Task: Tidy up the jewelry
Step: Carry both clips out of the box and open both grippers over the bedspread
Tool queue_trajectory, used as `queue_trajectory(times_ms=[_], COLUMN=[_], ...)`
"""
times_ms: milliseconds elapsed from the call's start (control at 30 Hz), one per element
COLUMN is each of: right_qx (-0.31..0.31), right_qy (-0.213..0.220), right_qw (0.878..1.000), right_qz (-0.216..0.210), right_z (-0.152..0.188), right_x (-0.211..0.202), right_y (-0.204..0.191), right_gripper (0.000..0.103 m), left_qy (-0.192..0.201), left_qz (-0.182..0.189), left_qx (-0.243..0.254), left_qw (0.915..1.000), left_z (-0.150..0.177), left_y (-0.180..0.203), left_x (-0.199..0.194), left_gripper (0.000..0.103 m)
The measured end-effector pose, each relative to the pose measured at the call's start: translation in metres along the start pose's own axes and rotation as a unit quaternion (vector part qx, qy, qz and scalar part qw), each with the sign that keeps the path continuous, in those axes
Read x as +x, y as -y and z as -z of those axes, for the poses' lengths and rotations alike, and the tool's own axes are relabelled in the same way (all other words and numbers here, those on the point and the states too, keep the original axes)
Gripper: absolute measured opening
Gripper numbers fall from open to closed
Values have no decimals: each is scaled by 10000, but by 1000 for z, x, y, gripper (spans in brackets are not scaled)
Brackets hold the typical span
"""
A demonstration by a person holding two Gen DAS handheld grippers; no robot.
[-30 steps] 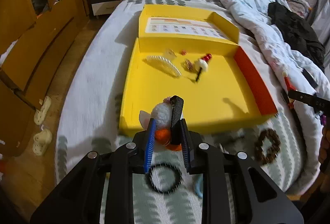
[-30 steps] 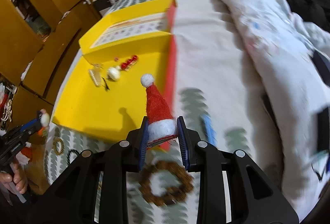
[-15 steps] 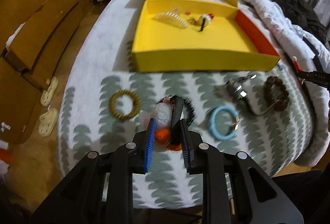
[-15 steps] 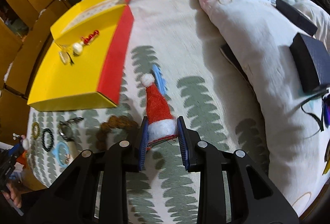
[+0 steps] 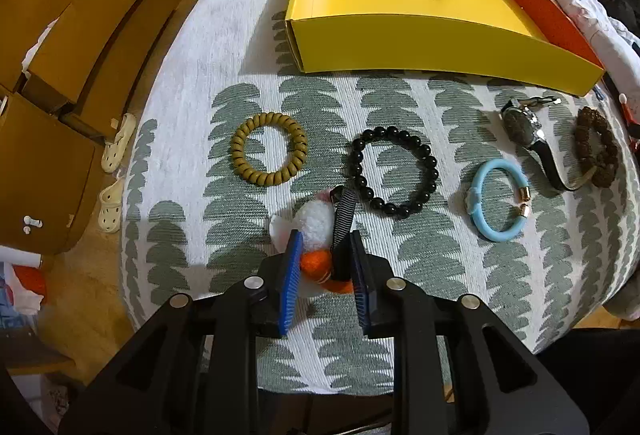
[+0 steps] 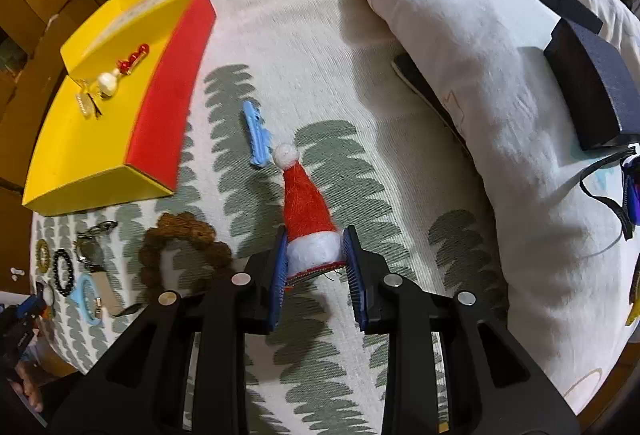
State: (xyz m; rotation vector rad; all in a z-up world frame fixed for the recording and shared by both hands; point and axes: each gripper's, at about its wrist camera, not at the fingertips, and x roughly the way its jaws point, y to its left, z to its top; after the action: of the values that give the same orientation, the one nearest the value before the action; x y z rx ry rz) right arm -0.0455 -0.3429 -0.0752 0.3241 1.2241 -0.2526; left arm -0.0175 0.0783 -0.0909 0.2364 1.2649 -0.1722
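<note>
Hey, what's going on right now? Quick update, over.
Left gripper shut on pom-pom hair clip. Right gripper shut on Santa hat clip. Yellow box ahead, bracelets and watch lying on the bedspread between. Over.

Left wrist view: high over the bed's near edge, tilted down and forward along its fingers toward the yellow tray [image 5: 420, 39]. Right wrist view: nearer the patterned bedspread [image 6: 280, 35], at the tray's red-walled side, facing toward the duvet [image 6: 500, 83]. Shared: tray, black bead bracelet [image 5: 394, 171] [image 6: 64, 271], blue bangle [image 5: 498, 199] [image 6: 86, 299].
</note>
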Motion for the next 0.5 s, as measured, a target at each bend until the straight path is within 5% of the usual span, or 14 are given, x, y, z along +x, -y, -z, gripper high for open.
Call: queue_trajectory(times_ms=[133,267,400,500], right_qx=[24,20,38,-1], right_qy=[-55,-106,-152,-107], right_qw=[10000,9999,9997,9996], right_qz=[-15,69,183,270], right_z=[-2,-2,-3,-4], right_x=[5,8,12,9], right_y=[1,2,2,1], right_gripper=[29,31,34,53], left_qy=[13,-22,62,166], left_qz=[-65,-153,-67,30], left_qx=[-18,-25,-44,-97], left_qw=[10000,9999,9999,9998], left_z=[-4,-8,-10,-13], left_y=[2,5,5,2], left_x=[4,8,1,-7], left_gripper=[28,58,64,68])
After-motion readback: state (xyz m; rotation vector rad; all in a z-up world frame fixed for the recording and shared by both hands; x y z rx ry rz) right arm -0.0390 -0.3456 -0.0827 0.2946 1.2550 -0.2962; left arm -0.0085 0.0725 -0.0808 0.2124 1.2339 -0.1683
